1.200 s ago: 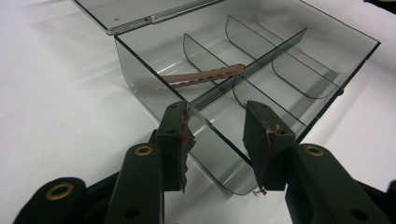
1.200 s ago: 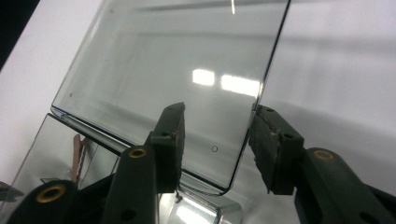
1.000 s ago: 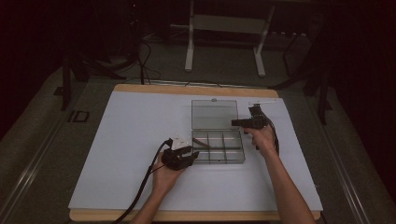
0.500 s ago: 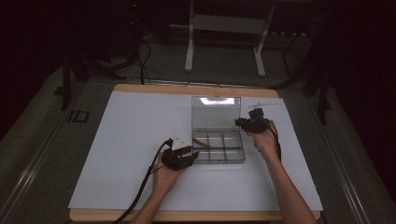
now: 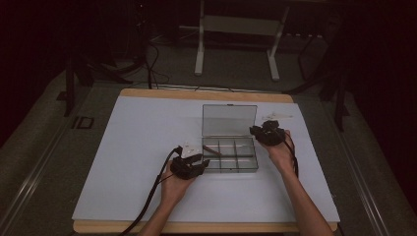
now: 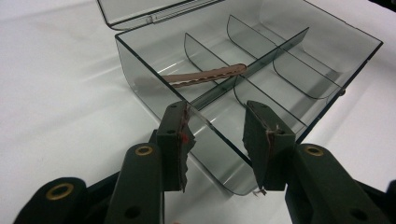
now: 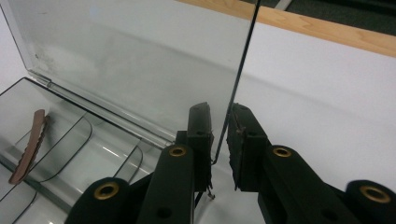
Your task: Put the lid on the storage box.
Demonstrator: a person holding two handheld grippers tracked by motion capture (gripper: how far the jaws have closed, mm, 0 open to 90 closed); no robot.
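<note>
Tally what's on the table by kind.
Boxes: 1, clear, lid open
Hair clips: 1, brown, inside the box
Grippers: 2, left gripper, right gripper
Total: 4

white table [image 5: 133, 162], clear compartment box [image 5: 230, 155] on it

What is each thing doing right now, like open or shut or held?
Clear box: open, standing on the white table.
Lid: raised upright, its side edge between the right claw's jaws.
Brown hair clip: lying inside the box, leaning across a divider.
Left claw: open, its jaws astride the box's near corner wall.
Right claw: its jaws have just been closing; a small gap shows, no grip yet.
</note>
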